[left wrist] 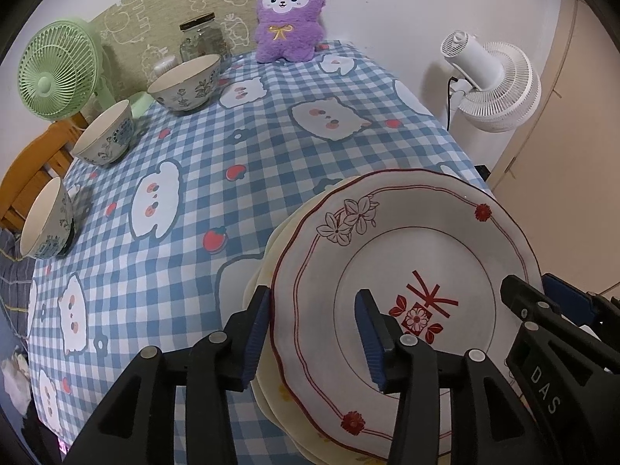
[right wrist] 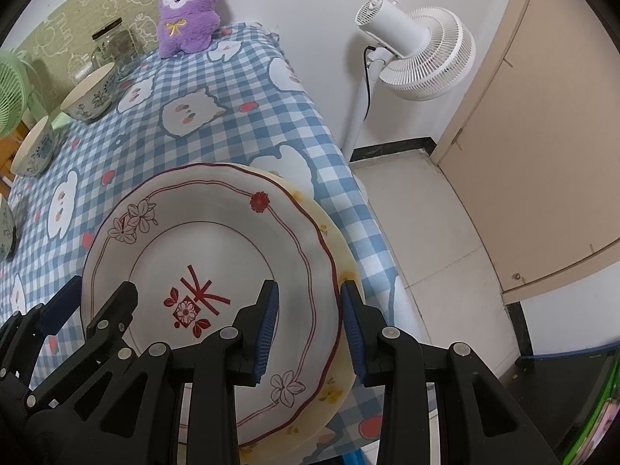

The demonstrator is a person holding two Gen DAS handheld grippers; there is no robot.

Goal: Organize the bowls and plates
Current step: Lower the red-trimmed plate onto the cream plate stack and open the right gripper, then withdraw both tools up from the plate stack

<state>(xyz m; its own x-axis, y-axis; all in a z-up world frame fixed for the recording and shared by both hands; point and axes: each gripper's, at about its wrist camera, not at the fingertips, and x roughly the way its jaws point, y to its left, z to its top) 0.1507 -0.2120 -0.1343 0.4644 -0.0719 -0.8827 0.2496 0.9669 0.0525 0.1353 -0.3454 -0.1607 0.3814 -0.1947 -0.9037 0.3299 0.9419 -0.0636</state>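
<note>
Item: white plate with scalloped red-lined rim, red flower dots, outlined blossoms and a red emblem at the centre resembling a written character over a flower square; no legible wording on it. It lies on top of a cream plate bearing small yellow flowers, the pair stacked at the near right corner of the table, close to the edge.

Left gripper: black, with blue ribbed pads. Its jaws straddle the left rim of the white plate, one pad outside the stack, the other over the plate's well. The gap is moderate and clear space shows between pads and rim, so the grip reads as released. Lettering "DAS" is visible on the body of the other tool in the left wrist view.

Right gripper: same make. Its jaws straddle the right rim of the stack, one pad above the white plate, one just outside the cream plate. Whether the pads press on the rims cannot be told.

Surroundings: blue gingham tablecloth printed with white animals and strawberries. Three patterned bowls stand in a line along the far left side, well apart from the plates. Glass jar, purple plush toy with an orange tag, unreadable. Green fan; white fan on the floor.
</note>
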